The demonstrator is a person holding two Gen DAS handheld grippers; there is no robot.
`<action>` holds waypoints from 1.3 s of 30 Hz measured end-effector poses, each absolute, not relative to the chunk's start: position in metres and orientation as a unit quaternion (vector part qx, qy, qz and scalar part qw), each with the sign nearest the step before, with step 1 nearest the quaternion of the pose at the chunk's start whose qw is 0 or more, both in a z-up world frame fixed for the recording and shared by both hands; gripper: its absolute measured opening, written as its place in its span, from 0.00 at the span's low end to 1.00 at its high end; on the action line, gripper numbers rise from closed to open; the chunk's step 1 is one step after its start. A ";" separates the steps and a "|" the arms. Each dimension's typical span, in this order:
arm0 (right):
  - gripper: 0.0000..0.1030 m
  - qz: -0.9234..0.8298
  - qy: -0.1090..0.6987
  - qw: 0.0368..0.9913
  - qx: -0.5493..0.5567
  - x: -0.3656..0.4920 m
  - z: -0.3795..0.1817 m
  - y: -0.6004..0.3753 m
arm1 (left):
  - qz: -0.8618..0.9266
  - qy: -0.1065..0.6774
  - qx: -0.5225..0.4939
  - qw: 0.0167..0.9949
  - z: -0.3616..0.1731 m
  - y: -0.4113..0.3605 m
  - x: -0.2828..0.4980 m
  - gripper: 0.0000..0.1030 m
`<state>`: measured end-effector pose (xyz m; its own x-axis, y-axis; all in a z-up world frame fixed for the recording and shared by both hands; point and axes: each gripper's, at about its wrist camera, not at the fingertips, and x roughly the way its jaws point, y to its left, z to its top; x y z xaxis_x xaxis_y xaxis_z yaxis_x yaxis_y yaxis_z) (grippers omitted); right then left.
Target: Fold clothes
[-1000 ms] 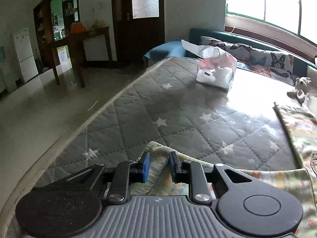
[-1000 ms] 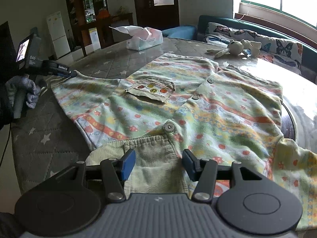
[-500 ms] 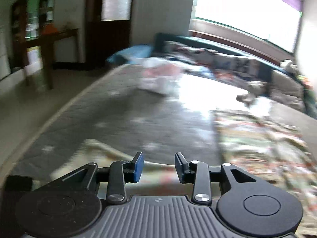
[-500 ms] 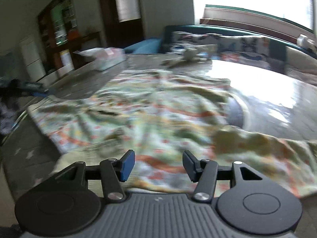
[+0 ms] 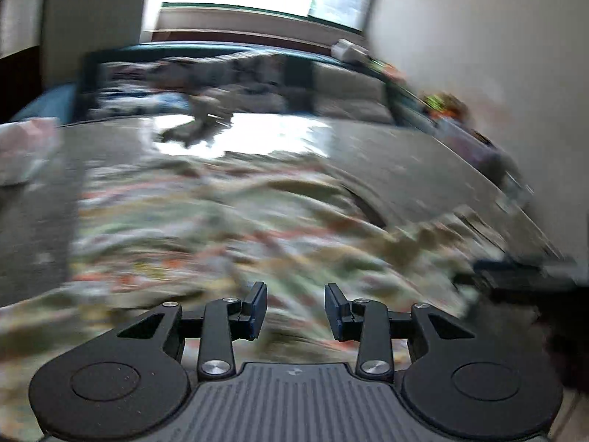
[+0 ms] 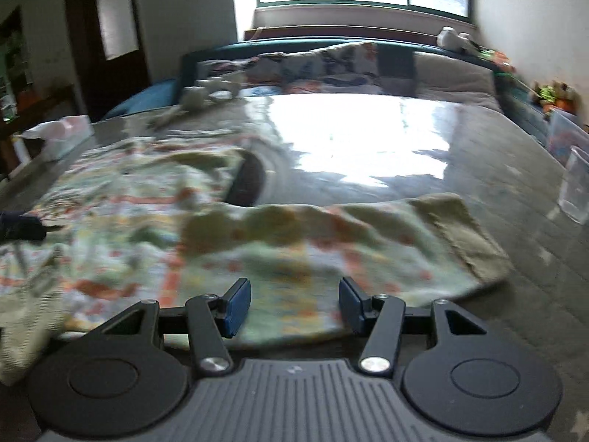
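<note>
A pale green patterned child's shirt [image 6: 154, 213] lies spread on the grey quilted bed. Its sleeve [image 6: 368, 243] with an olive cuff [image 6: 467, 235] stretches to the right. My right gripper [image 6: 294, 304] is open and empty, just above the sleeve's near edge. In the left wrist view the shirt [image 5: 221, 235] is badly blurred. My left gripper [image 5: 295, 309] is open and empty, low over the cloth.
A white plastic bag [image 6: 59, 136] lies at the far left of the bed. A plush rabbit [image 6: 198, 99] lies at the back, before the cushions [image 6: 313, 66]. A clear plastic cup [image 6: 576, 188] and a box stand at the right edge.
My left gripper let go of the sleeve cuff, opened, and swung right over the shirt. My right gripper swung right, from the collar toward the right sleeve. Both views are motion-blurred.
</note>
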<state>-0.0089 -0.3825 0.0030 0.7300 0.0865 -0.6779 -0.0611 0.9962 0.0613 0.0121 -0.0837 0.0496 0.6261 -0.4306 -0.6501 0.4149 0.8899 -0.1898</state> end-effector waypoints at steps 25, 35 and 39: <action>0.49 -0.086 0.342 0.936 0.008 0.063 -0.004 -0.452 | -0.370 0.380 0.042 0.847 0.021 -0.161 -0.013 0.37; 0.51 -0.118 0.341 0.931 0.057 0.022 0.002 -0.481 | -0.366 0.369 0.038 0.854 0.029 -0.157 -0.016 0.52; 0.50 -0.118 0.342 0.929 0.073 0.007 -0.002 -0.484 | -0.352 0.355 0.027 0.866 0.039 -0.148 -0.012 0.60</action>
